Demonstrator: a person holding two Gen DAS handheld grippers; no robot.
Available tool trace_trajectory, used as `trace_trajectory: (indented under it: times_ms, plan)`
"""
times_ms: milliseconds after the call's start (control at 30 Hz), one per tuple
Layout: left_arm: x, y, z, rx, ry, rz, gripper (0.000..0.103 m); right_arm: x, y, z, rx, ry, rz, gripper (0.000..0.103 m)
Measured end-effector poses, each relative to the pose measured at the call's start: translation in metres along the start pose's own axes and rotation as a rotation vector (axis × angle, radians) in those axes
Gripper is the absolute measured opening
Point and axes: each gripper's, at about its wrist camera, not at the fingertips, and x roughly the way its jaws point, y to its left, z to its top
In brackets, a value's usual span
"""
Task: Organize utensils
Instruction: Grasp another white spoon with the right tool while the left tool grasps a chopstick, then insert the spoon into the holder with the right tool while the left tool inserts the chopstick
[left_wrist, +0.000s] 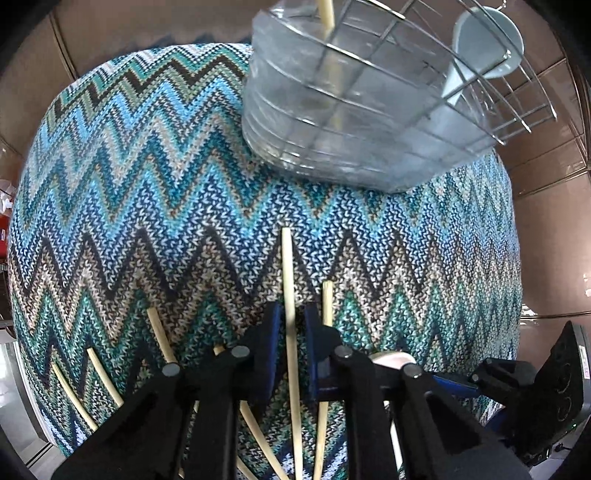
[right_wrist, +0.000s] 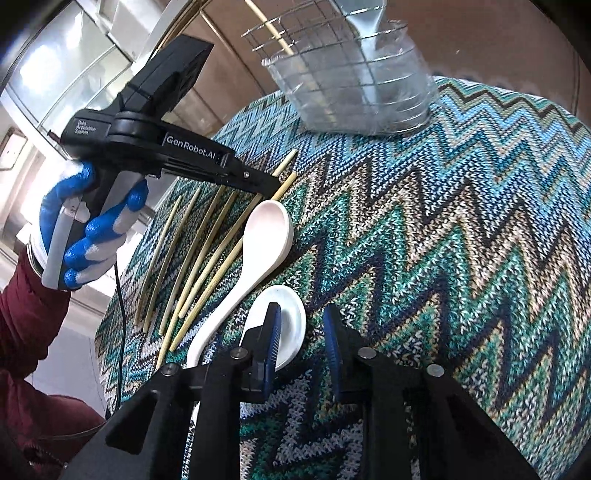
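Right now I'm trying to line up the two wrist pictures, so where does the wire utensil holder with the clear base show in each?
Left wrist: the utensil holder fills the upper right, standing on the zigzag cloth, a pale spoon inside.
Right wrist: it sits top centre, at the cloth's far edge.
Shared landmark: the row of chopsticks lying on the cloth.
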Motion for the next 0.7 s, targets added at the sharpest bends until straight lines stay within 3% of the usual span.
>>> trace_trajectory:
  times_ms: [133,400,700]
  plan:
    - [0.004,-0.002,0.004,-0.011,-0.003,0.002,0.006,0.008,-0.001,0.007,-0.021,0.018,0.012,0.009]
    - [-0.017,0.007,-0.007,-0.053,-0.079,-0.039,0.005,-0.005,0.017,0.000,-0.082,-0.020,-0.045,0.005]
    - [-0.093,-0.004,-0.040,-0.033,-0.291,-0.099,0.005,-0.054,0.049,-0.021,-0.122,-0.129,-0.155,0.004]
